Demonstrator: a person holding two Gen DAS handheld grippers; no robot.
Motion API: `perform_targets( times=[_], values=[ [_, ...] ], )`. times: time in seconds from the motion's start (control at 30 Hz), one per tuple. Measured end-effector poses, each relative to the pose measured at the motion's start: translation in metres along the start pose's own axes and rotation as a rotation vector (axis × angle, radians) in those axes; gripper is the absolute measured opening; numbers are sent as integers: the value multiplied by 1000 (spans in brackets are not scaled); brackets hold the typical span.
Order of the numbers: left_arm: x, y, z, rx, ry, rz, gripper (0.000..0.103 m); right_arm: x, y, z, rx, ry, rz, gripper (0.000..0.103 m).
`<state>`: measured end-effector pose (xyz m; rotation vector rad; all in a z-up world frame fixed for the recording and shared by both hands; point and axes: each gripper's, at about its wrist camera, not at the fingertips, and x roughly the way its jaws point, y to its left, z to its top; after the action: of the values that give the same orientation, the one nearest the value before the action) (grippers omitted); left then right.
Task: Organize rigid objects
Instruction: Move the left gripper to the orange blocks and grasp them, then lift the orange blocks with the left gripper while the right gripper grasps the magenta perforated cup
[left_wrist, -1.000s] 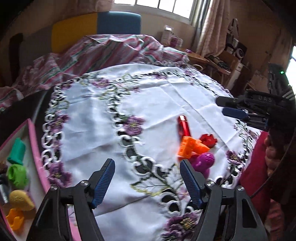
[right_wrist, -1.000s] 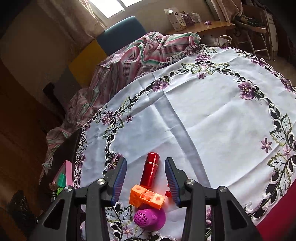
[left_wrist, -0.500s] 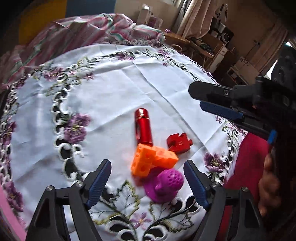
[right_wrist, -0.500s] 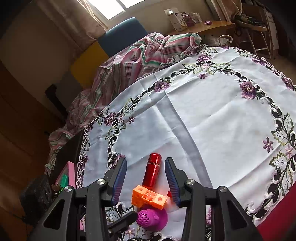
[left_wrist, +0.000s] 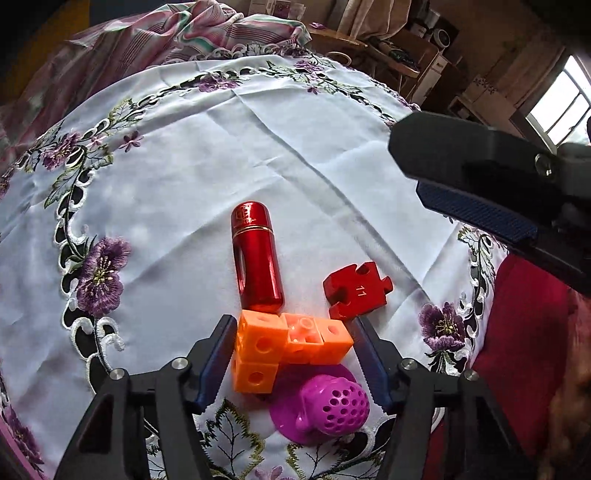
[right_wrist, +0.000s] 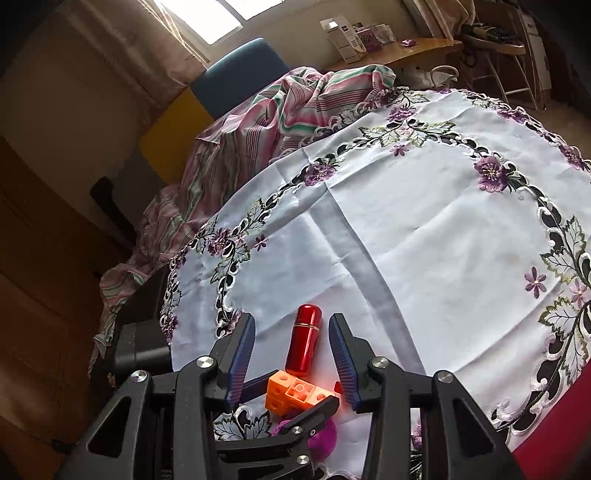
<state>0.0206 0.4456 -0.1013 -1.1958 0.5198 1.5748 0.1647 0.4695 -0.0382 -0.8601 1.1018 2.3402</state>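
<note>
An orange block cluster (left_wrist: 288, 343) lies on the white embroidered tablecloth (left_wrist: 184, 166). My left gripper (left_wrist: 293, 332) is low over it and its jaws are closing, one pad on each side of the cluster, a thin gap showing at the right pad. A red metal cylinder (left_wrist: 256, 258) touches the cluster's far side. A red puzzle piece (left_wrist: 356, 291) marked 11 lies to the right, and a magenta perforated piece (left_wrist: 332, 404) sits just in front. My right gripper (right_wrist: 291, 321) hangs open and empty above the cylinder (right_wrist: 304, 339).
A striped pink cloth (right_wrist: 280, 110) is heaped at the table's far edge, with a blue and yellow chair (right_wrist: 236, 77) behind it. A red garment (left_wrist: 524, 332) borders the table's near right side. Wooden furniture (right_wrist: 406, 51) stands further back.
My left gripper swung right and down, from beside the pink tray to the toy pile, and its jaws narrowed around the orange cluster. The right gripper stayed still.
</note>
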Motion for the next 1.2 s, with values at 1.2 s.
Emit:
perform_targets(
  times=[1.2],
  values=[
    [-54, 78, -91, -192, -205, 185, 65, 65, 63, -51, -382, 521, -229, 43]
  ],
)
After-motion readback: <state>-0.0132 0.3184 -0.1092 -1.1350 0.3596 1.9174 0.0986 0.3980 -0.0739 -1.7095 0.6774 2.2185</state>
